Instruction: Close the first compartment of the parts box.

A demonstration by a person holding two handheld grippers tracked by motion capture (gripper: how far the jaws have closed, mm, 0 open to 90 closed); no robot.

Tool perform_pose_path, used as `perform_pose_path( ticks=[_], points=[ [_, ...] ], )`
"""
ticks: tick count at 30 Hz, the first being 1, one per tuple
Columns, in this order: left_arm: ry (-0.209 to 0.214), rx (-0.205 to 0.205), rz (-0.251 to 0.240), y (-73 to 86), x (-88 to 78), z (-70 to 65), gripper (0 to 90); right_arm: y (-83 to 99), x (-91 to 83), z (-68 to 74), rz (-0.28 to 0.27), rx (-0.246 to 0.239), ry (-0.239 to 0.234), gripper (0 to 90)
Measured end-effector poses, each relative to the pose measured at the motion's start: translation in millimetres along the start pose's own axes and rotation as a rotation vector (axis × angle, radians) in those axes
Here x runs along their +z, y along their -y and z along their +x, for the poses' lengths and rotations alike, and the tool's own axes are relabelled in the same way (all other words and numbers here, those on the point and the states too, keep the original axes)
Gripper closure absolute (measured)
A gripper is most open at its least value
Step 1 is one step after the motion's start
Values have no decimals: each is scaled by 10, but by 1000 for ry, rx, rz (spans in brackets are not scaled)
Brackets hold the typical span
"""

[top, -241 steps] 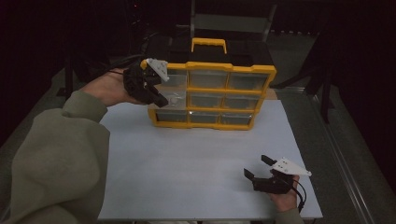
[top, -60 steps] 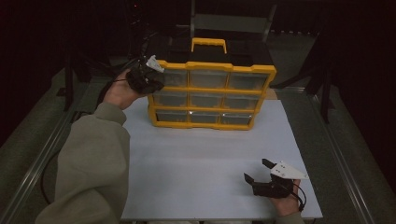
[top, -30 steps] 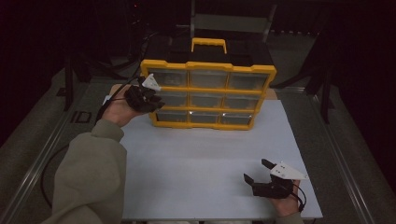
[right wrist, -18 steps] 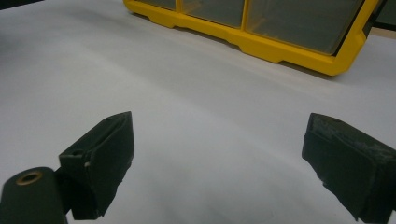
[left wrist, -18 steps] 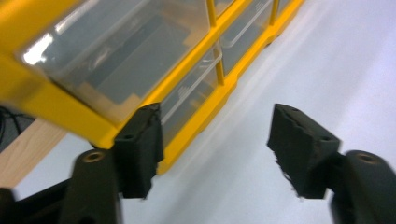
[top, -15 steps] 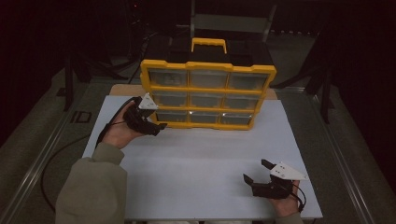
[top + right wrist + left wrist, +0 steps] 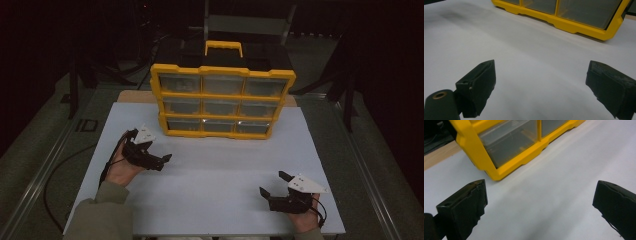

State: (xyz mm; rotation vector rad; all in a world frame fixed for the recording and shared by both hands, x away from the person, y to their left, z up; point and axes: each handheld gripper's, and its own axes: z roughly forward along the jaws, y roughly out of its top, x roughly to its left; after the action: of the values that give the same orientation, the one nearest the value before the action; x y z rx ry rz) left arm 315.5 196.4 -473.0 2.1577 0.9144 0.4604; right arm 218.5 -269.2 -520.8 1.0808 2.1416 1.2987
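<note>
My left tool (image 7: pixel 161 159) has just been opening, nothing between its jaws, resting beside the yellow drawer organizer (image 7: pixel 222 100). My right tool (image 7: pixel 272 186) sits released on the tabletop (image 7: pixel 220 170), parked clear of the drawers.

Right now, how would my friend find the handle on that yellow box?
Look at the back of the white table, where the yellow drawer box stands upright with its nine clear drawers facing you. The handle sits on the box's black top; it is the yellow loop there.

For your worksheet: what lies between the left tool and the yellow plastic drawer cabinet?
Only bare white tabletop, seen in the left gripper view, separates left tool from cabinet.
</note>
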Motion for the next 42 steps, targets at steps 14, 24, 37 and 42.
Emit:
perform_pose_path(
  ticks=[14,24,37,42],
  points=[
    [0,-85,-73,610,-93,-170,4,3,8,2,-1,0,1,97],
    [3,-116,-123,916,-289,-252,5,-6,6,7,-6,-7,-2,97],
    [-4,-98,-218,874,-322,-324,4,-33,43,13,-25,-20,-9,97],
    [-19,-98,-213,879,-324,-311,5,-34,59,-2,-32,-13,-10,97]
  ],
)
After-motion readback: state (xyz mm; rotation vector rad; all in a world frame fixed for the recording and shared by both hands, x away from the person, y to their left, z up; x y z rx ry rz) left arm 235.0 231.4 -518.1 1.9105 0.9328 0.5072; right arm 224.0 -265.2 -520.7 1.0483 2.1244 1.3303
